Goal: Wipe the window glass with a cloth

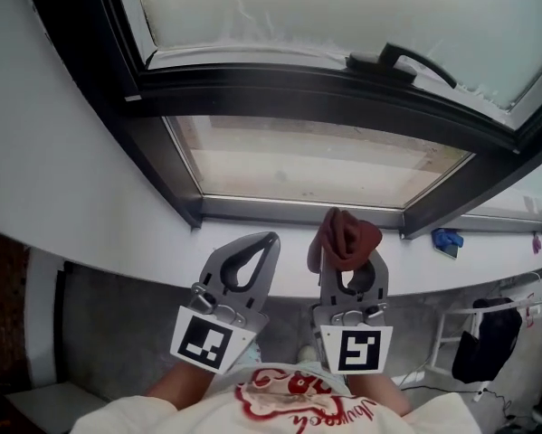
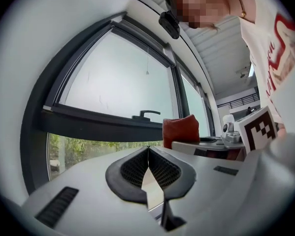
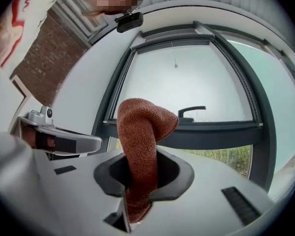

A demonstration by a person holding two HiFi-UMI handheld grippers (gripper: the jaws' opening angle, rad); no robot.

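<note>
Wiping well means pressing the cloth, clamped upright in the right gripper below the window handle, flat onto the glass beneath that handle; the left gripper (jaws together, empty) is best held aside.

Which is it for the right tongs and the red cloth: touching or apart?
Touching. The right gripper view shows the right gripper with its tongs shut on the red cloth, which runs between them and stands up above them.
</note>
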